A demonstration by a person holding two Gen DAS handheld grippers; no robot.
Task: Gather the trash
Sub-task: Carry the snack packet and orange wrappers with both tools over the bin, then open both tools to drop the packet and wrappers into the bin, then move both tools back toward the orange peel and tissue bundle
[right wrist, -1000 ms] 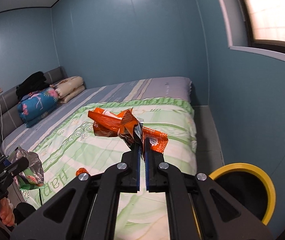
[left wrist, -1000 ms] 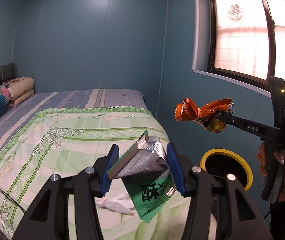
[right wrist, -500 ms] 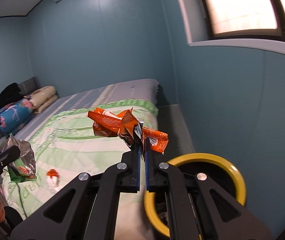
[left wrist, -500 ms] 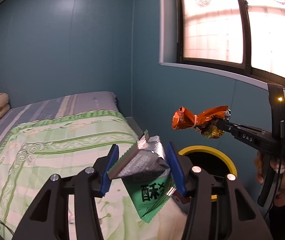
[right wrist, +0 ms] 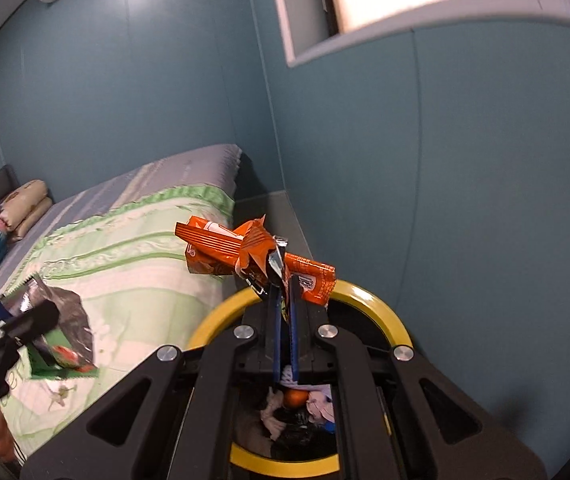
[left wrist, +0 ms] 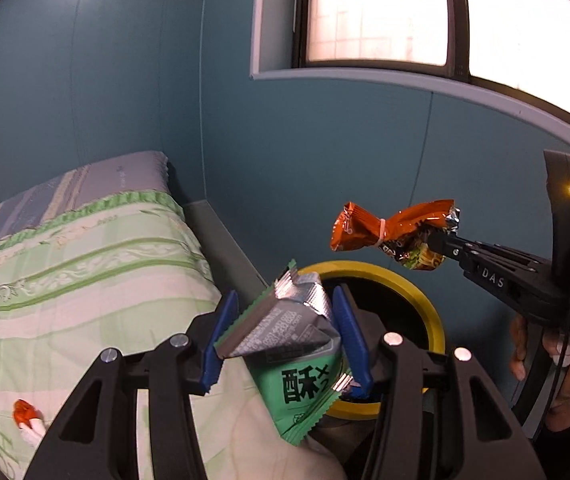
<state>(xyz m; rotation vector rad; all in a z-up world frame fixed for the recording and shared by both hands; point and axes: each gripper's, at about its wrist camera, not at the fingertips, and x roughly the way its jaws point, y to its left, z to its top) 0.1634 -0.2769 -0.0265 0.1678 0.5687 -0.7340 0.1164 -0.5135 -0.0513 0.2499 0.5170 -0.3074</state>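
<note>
Both tools have swung from over the bed to the yellow-rimmed bin: the right tool, clamped on the orange wrapper, hangs directly above its mouth, nearer than the left tool pinching the green wrapper at the rim's bedside edge.

Light source: daylight from the window at upper right, overexposed.
Room: dim, teal walls evenly shaded.
Glare: soft sheen on far wall.
Edges: fisheye bending, black vignette corners.
Focus: mostly sharp.
</note>
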